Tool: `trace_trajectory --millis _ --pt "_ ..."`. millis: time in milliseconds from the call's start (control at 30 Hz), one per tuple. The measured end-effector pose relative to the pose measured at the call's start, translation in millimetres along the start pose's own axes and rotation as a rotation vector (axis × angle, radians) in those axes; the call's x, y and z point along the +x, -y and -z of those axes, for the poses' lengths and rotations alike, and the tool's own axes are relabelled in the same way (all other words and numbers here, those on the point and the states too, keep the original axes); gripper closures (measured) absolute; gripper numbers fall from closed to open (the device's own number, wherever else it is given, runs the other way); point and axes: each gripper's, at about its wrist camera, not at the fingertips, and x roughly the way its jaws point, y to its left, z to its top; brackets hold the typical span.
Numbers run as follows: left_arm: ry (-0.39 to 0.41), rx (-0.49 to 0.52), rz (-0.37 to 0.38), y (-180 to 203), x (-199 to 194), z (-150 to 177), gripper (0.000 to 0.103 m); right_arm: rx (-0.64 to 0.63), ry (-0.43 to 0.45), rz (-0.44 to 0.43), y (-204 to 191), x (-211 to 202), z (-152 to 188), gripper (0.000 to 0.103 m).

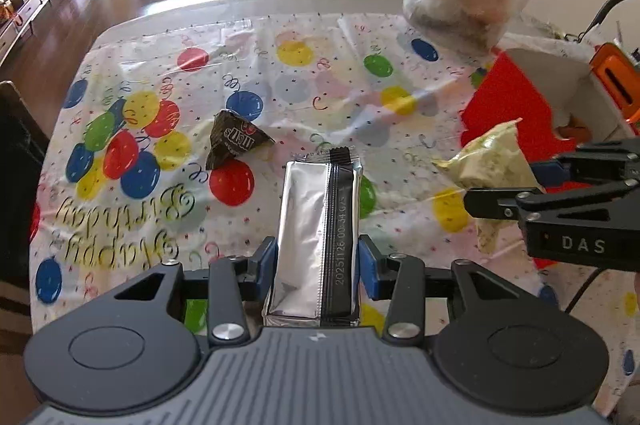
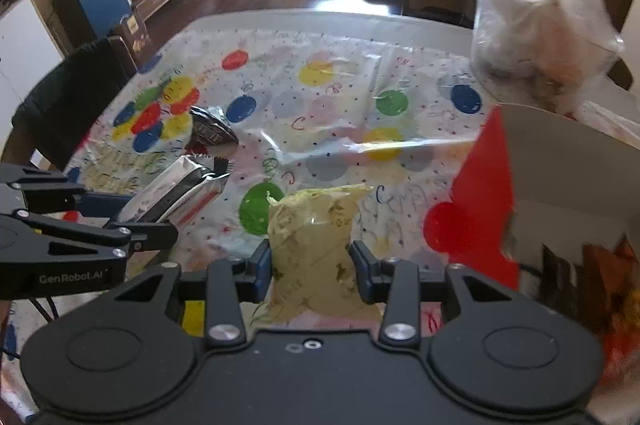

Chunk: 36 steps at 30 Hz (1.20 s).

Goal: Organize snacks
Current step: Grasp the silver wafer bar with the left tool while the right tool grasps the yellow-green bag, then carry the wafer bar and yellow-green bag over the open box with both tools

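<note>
Snacks are in both claws at once. The left gripper (image 1: pixel 318 257) has its blue pads pressed on either side of a silver foil bar wrapper (image 1: pixel 316 233) with a black seam strip, and the wrapper stands up between them above the table. The right gripper (image 2: pixel 312 263) is clamped narrowly around the waist of a pale yellow-green snack pouch (image 2: pixel 314 245), whose crinkled top sticks out beyond the pads.

From the left wrist view the right claw shows at the right edge, with the pouch carried near an open box (image 1: pixel 560 97) that has red outer walls and a white inside. The box stands on the right side of the table, and something orange lies inside it, too blurred to name.

A dark M&M's packet (image 1: pixel 232 141) lies on the balloon-printed birthday tablecloth (image 1: pixel 280 73), left of the foil wrapper and apart from both claws. A lumpy clear plastic bag (image 1: pixel 460 9) sits at the far right, just behind the box. Beyond the table are a wooden floor and a chair draped with clothes.
</note>
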Motion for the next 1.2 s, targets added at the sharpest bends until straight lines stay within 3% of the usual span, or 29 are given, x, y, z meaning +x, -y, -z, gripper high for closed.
trace_trajectory --millis 267,633,933,1200 --pt "0.088 0.039 -0.008 33 -56 16 0.061 0.062 0.072 0.021 1 -63 25 0.064" --pt "0.184 0.140 0.067 90 -110 16 0.061 0.127 0.160 0.071 20 -131 44 0.064" --pt "0.224 0.194 0.105 145 -117 -7 0.061 0.162 0.213 0.129 64 -164 49 0.064" --pt "0.209 0.214 0.108 205 -96 -29 0.061 0.208 0.207 0.171 130 -169 53 0.064"
